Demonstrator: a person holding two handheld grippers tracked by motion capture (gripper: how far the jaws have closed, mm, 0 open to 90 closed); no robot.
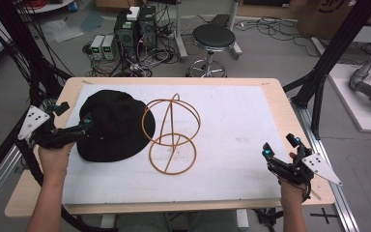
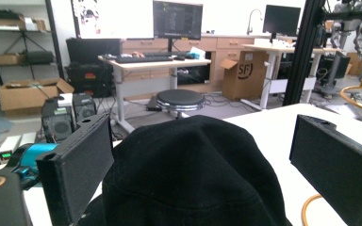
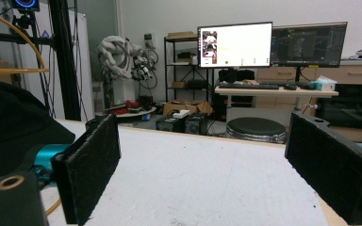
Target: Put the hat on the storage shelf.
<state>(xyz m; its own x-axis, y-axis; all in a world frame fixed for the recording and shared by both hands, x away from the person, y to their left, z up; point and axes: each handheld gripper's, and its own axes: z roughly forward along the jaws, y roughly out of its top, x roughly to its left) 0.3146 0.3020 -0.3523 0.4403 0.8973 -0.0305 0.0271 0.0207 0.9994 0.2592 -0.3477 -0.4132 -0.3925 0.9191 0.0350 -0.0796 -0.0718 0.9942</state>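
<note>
Clearly you had not yet taken hold of anything. Your left gripper sat at the left edge of the black hat, its jaws spread wide on either side of the crown, as the left gripper view showed with the hat rising between the two pads without either one pressing it. Your right gripper rested near the right edge of the surface, well apart from everything, its jaws also standing wide with nothing between them.

The hat lay flat on the left part of the white surface, its brim just beside, perhaps touching, the wire hat stand, which stood near the middle. Judging from that, the work looked to be at its start: the hat was not lifted and the stand carried nothing. What seemed left was closing on the hat, raising it, and setting it over the stand's rounded top.

By count: one hat, one wire stand made of a flat base ring and crossed upper hoops, and two grippers. Behind the surface on the floor stood one round stool.
</note>
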